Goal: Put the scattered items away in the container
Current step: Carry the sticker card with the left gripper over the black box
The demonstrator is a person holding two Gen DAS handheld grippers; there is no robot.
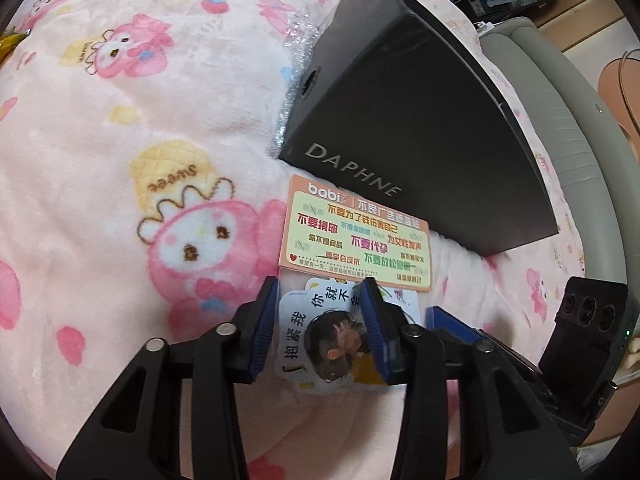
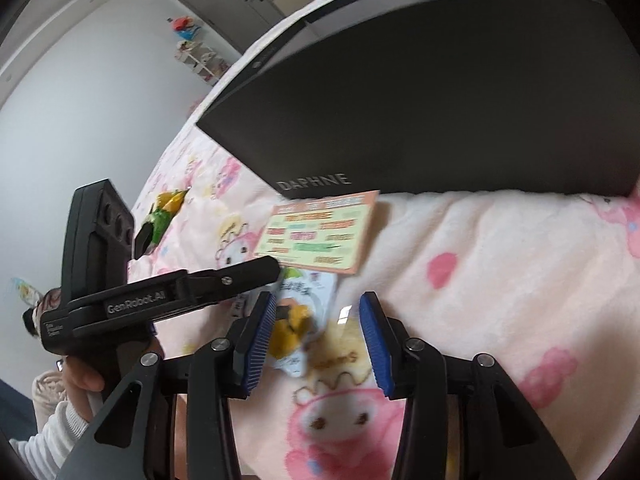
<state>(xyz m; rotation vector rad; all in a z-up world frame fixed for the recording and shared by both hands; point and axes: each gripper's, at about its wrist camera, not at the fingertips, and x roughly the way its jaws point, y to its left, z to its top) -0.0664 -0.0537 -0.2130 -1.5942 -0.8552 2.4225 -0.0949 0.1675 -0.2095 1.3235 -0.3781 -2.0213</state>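
A sticker pack point(image 1: 354, 236) with an orange card header and a clear bag of stickers lies on the pink blanket, just in front of the black DAPHNE box point(image 1: 408, 112). My left gripper point(image 1: 320, 320) is open, its blue fingers either side of the pack's lower sticker part. In the right wrist view the pack point(image 2: 320, 236) lies ahead and to the left, below the box point(image 2: 440, 100). My right gripper point(image 2: 318, 332) is open and empty over the blanket, with the pack's lower corner between its fingers. The left gripper point(image 2: 256, 272) reaches in from the left.
A green and yellow wrapper point(image 2: 164, 212) lies on the blanket far left. Silvery bubble wrap point(image 1: 298, 72) peeks from under the box's left side. The grey bed edge point(image 1: 560, 120) runs on the right. The blanket point(image 1: 120, 140) is soft and uneven.
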